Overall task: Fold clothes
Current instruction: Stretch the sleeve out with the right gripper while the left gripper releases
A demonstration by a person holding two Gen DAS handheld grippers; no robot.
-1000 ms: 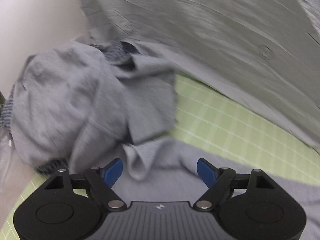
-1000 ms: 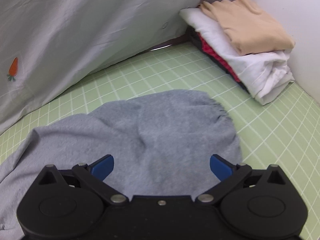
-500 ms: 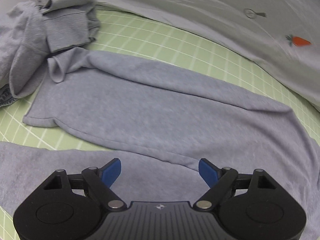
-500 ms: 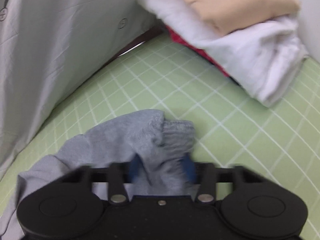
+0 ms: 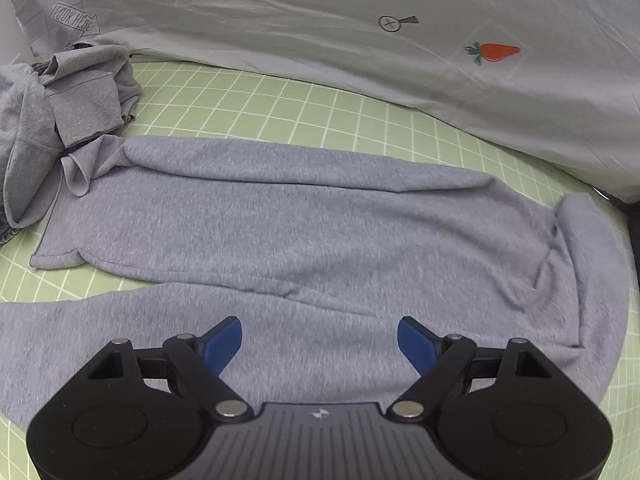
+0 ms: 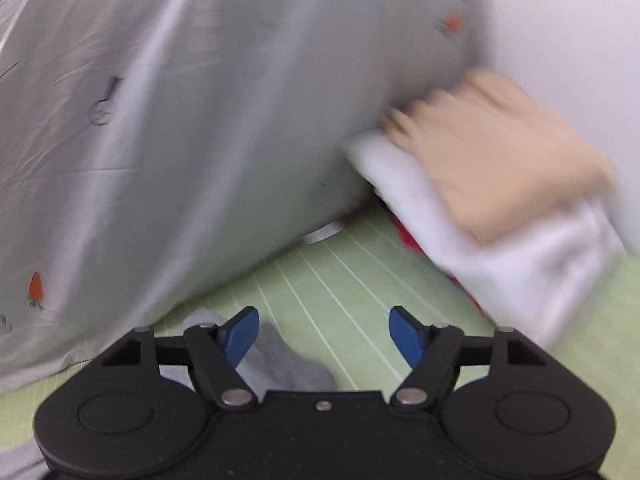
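Both claws empty: left claw (image 5: 319,339) wide over grey trousers (image 5: 304,220); right claw (image 6: 323,333) opening over bare mat (image 6: 360,280).

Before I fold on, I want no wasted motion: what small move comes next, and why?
Probably lower the open left gripper onto the grey pants: they lie flat on the mat, leg over leg, nothing held. The right gripper is opening, empty.

The left gripper (image 5: 319,338) hangs over grey sweatpants (image 5: 304,232) spread across the green gridded mat (image 5: 280,108), its blue fingers (image 5: 222,340) wide apart with nothing between them. A crumpled grey garment (image 5: 60,120) lies at the left. Behind runs a pale grey sheet (image 5: 360,40) printed with a carrot (image 5: 496,51).
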